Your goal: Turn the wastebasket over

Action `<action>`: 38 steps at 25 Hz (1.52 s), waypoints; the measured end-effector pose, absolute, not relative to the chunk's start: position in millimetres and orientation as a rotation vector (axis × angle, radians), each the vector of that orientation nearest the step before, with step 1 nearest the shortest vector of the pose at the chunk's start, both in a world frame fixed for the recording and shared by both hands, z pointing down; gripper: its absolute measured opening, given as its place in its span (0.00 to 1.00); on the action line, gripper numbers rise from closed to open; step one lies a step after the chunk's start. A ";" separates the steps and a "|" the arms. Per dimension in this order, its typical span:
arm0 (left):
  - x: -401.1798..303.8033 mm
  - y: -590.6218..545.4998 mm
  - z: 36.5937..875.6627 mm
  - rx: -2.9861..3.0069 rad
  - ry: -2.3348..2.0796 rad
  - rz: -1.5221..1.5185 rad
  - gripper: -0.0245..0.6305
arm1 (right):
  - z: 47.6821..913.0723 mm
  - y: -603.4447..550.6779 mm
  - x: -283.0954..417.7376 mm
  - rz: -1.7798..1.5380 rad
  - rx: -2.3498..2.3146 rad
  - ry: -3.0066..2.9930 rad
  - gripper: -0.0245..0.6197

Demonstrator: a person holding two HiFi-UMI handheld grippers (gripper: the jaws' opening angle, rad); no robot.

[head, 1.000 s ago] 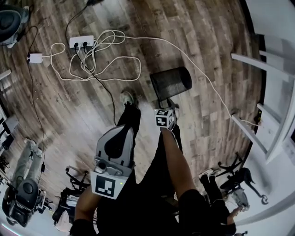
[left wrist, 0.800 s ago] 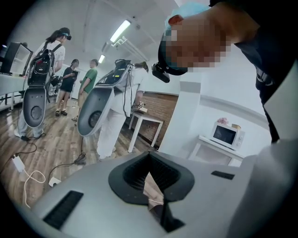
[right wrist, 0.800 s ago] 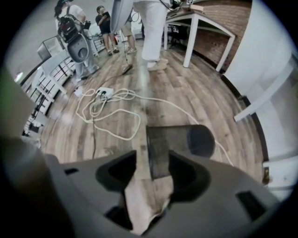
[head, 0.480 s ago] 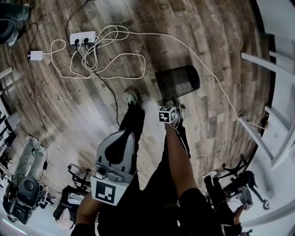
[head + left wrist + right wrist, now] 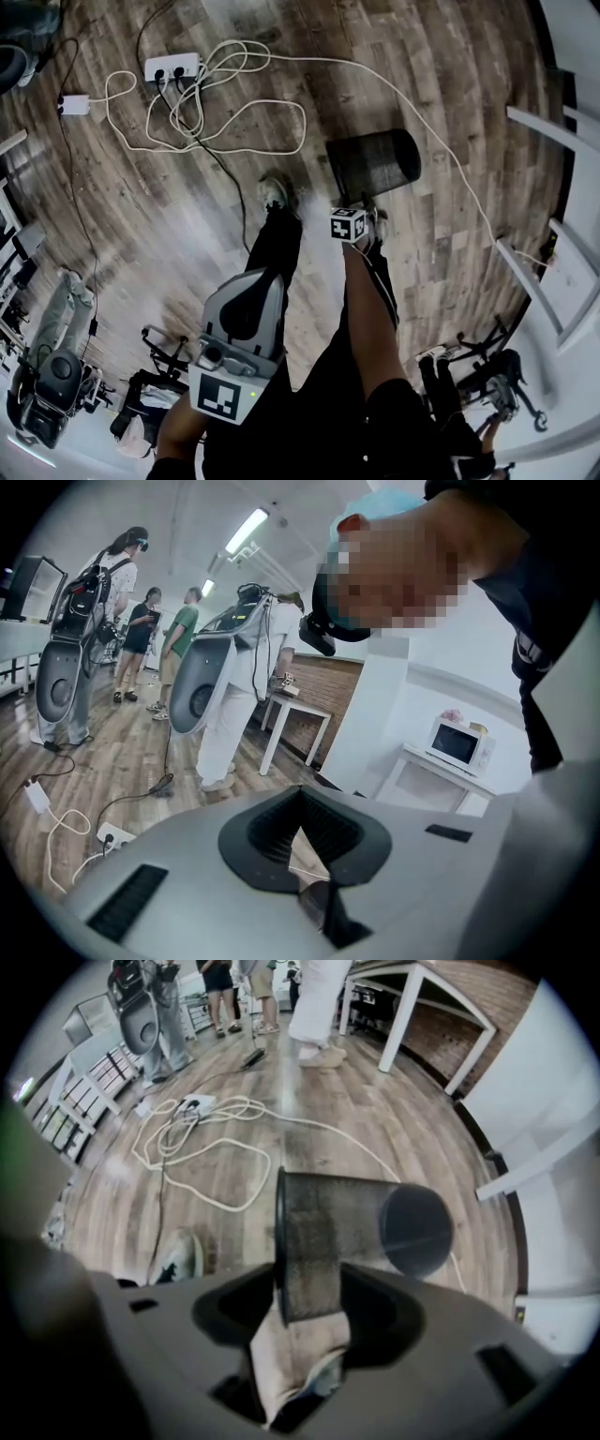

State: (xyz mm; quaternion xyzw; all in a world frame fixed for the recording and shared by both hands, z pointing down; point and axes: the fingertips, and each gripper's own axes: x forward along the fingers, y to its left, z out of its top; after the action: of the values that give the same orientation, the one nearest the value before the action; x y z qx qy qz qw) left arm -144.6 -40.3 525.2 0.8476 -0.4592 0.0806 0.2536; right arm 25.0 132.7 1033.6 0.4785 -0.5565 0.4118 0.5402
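A black mesh wastebasket [image 5: 375,161] lies on its side on the wood floor, its open mouth toward the person's feet and its closed bottom pointing away. My right gripper [image 5: 349,225] points straight down just in front of that mouth. In the right gripper view the wastebasket [image 5: 361,1222] fills the middle, its rim lines up with the gap of the right gripper [image 5: 300,1335], and the jaws stand apart with nothing gripped. My left gripper [image 5: 251,286] is held near the person's body, away from the basket. In its own view the left gripper [image 5: 314,864] is shut and empty.
A white power strip [image 5: 172,67] and loops of white cable [image 5: 225,127] lie on the floor left of the basket; one cable runs past its far side. The person's shoe [image 5: 275,192] is close by. White table legs [image 5: 553,262] stand at right, and other people [image 5: 141,630] stand farther off.
My right gripper has sunk toward the wastebasket's mouth. The left gripper has come down a little, still shut. The basket has not moved on the floor.
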 end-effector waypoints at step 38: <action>-83.0 -28.0 511.8 2.281 -1.157 0.220 0.09 | 954.4 102.7 151.1 1.080 1.371 -1.270 0.14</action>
State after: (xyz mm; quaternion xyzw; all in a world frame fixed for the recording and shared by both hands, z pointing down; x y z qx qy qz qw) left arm -83.0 -28.0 511.8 0.8521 -0.4323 0.0820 0.2833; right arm 151.1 102.7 954.4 0.5600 -0.5187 0.4412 0.4719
